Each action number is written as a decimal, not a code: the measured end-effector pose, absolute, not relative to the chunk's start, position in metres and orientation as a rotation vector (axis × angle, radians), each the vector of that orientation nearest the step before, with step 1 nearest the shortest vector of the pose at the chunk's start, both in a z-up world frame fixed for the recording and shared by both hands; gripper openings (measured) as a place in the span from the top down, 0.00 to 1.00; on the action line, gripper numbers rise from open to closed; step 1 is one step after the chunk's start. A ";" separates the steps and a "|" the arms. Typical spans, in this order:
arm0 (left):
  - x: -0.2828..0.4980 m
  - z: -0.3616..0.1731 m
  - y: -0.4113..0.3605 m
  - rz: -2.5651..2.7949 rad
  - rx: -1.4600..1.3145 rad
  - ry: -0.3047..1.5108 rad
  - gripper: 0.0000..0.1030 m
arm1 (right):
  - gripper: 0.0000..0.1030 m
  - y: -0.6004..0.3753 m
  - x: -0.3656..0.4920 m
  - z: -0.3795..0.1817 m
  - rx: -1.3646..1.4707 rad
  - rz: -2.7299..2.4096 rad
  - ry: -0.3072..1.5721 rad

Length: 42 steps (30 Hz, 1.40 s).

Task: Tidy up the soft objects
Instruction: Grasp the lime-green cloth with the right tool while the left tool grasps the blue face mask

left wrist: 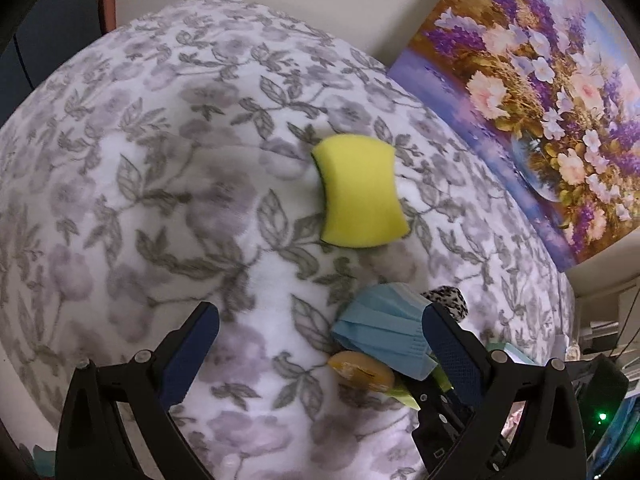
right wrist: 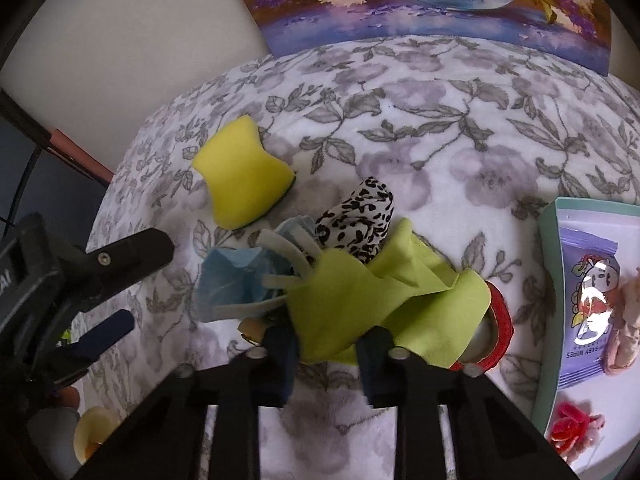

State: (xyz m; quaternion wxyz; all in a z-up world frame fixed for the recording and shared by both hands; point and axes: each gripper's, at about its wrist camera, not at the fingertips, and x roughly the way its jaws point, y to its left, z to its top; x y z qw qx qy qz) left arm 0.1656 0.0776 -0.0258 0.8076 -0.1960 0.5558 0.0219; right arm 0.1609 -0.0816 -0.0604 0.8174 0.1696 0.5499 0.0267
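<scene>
A: In the left wrist view?
B: The left gripper (left wrist: 320, 344) tilts steeply down over the floral blanket (left wrist: 140, 184), jaws wide apart, empty. The yellow sponge (left wrist: 360, 192) lies ahead; the blue face mask (left wrist: 384, 332) sits against its right finger.

A: And the right wrist view?
B: The right gripper (right wrist: 326, 350) angles down, jaws pinched on the green cloth (right wrist: 360, 300). The spotted fabric (right wrist: 360, 216) lies just behind it, beside the mask.

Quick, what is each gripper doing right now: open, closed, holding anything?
Left gripper: open, nothing between its fingers, above the floral blanket.
Right gripper: closed on the green cloth.
</scene>
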 end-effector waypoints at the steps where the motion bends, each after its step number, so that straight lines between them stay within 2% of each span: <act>1: 0.166 -0.027 0.076 0.036 -0.429 1.192 0.02 | 0.84 -0.083 0.160 -0.061 0.366 0.056 1.173; 8: 0.167 -0.036 0.059 -0.007 -0.411 1.235 0.02 | 0.89 -0.096 0.156 -0.060 0.412 0.069 1.175; 17: 0.166 -0.044 0.036 -0.090 -0.417 1.264 0.02 | 0.89 -0.114 0.150 -0.062 0.427 0.065 1.197; 19: 0.165 -0.047 0.032 -0.115 -0.441 1.270 0.05 | 0.89 -0.118 0.149 -0.064 0.438 0.063 1.203; 24: 0.165 -0.053 0.025 -0.122 -0.451 1.278 0.35 | 0.89 -0.126 0.146 -0.066 0.433 0.055 1.222; 29: 0.165 -0.058 0.025 -0.122 -0.461 1.278 0.50 | 0.89 -0.136 0.143 -0.067 0.439 0.039 1.228; 31: 0.165 -0.056 0.027 -0.123 -0.474 1.266 0.52 | 0.89 -0.138 0.143 -0.068 0.444 0.034 1.231; 33: 0.165 -0.055 0.029 -0.125 -0.484 1.257 0.65 | 0.89 -0.141 0.142 -0.070 0.448 0.032 1.236; 36: 0.166 -0.054 0.033 -0.125 -0.497 1.241 0.80 | 0.89 -0.142 0.141 -0.071 0.448 0.030 1.240; 42: 0.166 -0.051 0.035 -0.133 -0.496 1.215 0.89 | 0.89 -0.144 0.141 -0.068 0.444 0.030 1.236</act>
